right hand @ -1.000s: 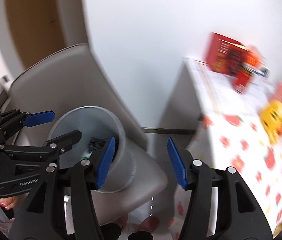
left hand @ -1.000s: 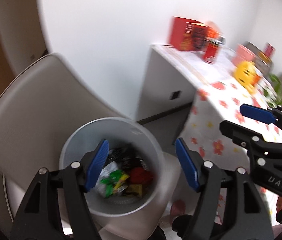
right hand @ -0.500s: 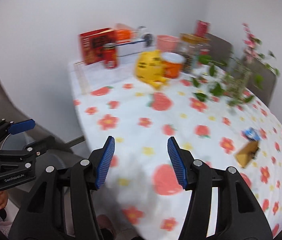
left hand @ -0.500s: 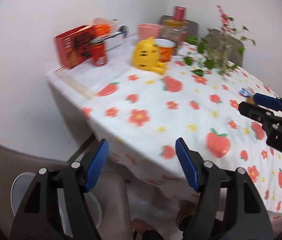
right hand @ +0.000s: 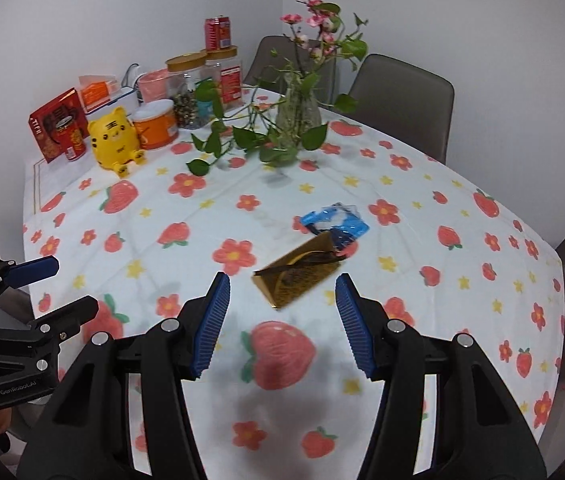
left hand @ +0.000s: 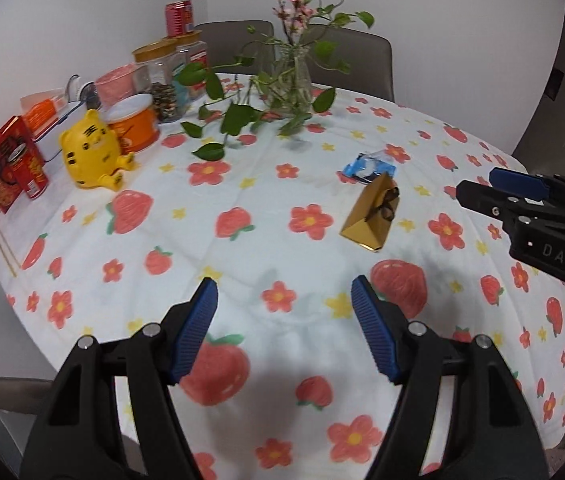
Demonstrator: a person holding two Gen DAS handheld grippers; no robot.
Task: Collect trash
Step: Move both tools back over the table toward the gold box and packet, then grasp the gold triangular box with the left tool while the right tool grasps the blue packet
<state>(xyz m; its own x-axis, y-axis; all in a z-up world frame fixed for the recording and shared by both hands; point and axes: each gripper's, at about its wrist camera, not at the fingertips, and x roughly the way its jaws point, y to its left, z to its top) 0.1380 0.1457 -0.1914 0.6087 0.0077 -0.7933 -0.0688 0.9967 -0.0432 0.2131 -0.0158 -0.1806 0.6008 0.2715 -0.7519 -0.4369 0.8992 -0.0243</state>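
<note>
A gold triangular box (left hand: 371, 213) (right hand: 297, 275) with a dark ribbon lies on the flowered tablecloth (left hand: 266, 240) (right hand: 186, 236). Just beyond it sits a crumpled blue wrapper (left hand: 369, 166) (right hand: 334, 222). My left gripper (left hand: 284, 332) hangs open over the cloth's near part, well short of the box, with nothing between its blue pads. My right gripper (right hand: 280, 322) is open too, with the gold box just ahead of its fingertips. In the left wrist view the right gripper (left hand: 522, 196) shows from the side, and the left gripper (right hand: 48, 286) shows at the left edge of the right wrist view.
At the table's far left stand a yellow tiger toy (left hand: 92, 152) (right hand: 116, 140), an orange tub (left hand: 134, 124), a red box (left hand: 6, 164), jars and a red can (left hand: 179, 18). A glass vase of trailing greenery (left hand: 288, 80) (right hand: 298, 112) stands at the back. Grey chairs (right hand: 402, 100) line the far side.
Both grippers swung away from the grey bin of wrappers on the chair and round to the table. The gold box and blue wrapper came into view. Jaws stayed open.
</note>
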